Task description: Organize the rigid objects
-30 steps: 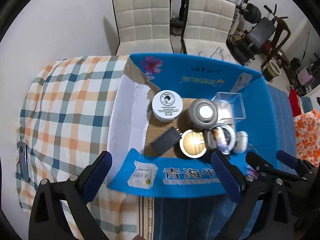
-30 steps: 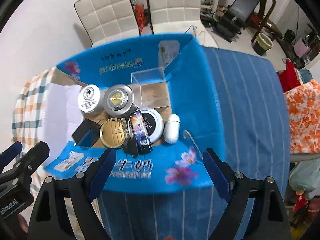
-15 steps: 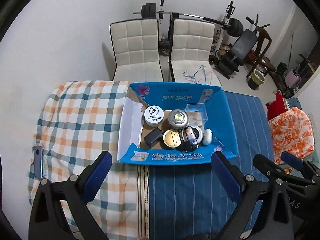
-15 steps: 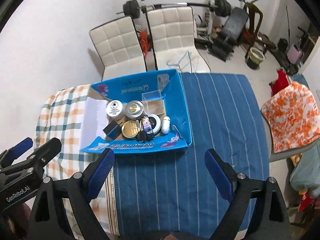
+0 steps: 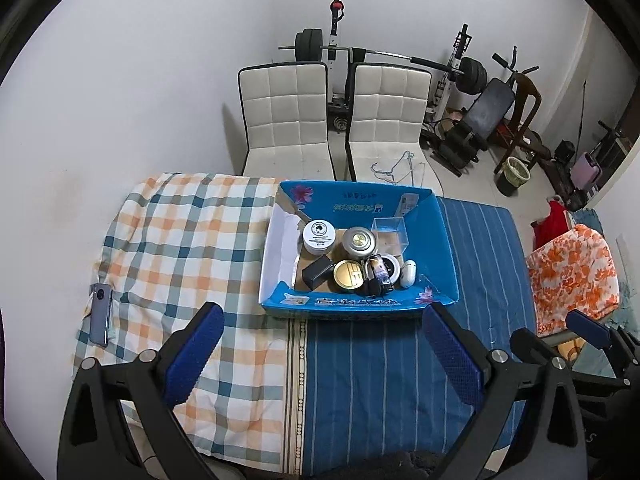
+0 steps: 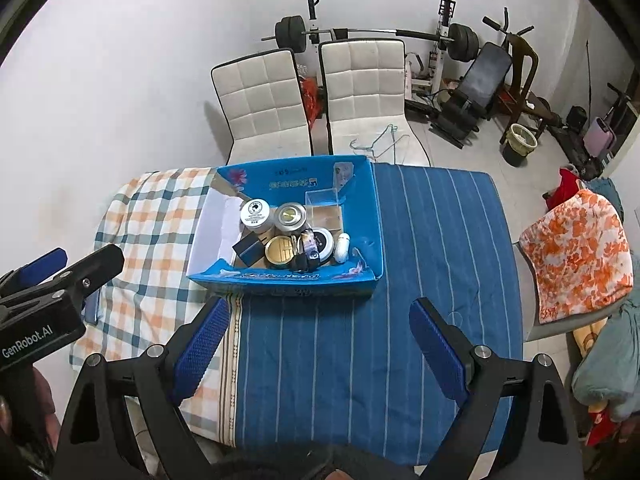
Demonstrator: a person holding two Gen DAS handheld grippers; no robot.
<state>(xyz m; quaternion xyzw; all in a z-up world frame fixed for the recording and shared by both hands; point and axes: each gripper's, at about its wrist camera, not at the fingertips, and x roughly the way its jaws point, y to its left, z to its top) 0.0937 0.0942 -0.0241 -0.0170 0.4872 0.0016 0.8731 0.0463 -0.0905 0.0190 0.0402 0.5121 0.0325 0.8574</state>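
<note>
A blue cardboard box [image 5: 440, 248] [image 6: 370, 216] sits at the far side of the table. Inside lie a white jar [image 5: 319, 235] [image 6: 257, 213], a grey tin [image 5: 359, 241] [image 6: 291, 216], a gold tin [image 5: 349, 275] [image 6: 280, 250], a black box [image 5: 316, 272] [image 6: 248, 249], a clear plastic box [image 5: 390, 234] [image 6: 325, 202], a white earbud case [image 5: 408, 273] [image 6: 342, 247] and a small printed tube [image 5: 379, 273] [image 6: 309, 246]. My left gripper [image 5: 324, 350] and right gripper [image 6: 318, 338] hang open and empty, high above the near half of the table.
A phone [image 5: 100, 314] lies on the checked cloth [image 5: 192, 248] at the left edge. Blue striped cloth [image 6: 360, 352] covers the right half. Two white chairs [image 5: 286, 120] [image 5: 386, 120] stand behind the table, with gym gear [image 5: 480, 120] and an orange-patterned cushion [image 6: 576, 252] at the right.
Both grippers have pulled up and back from close over the box, so the whole table and room now show. Both stayed open and empty. The box contents have not moved.
</note>
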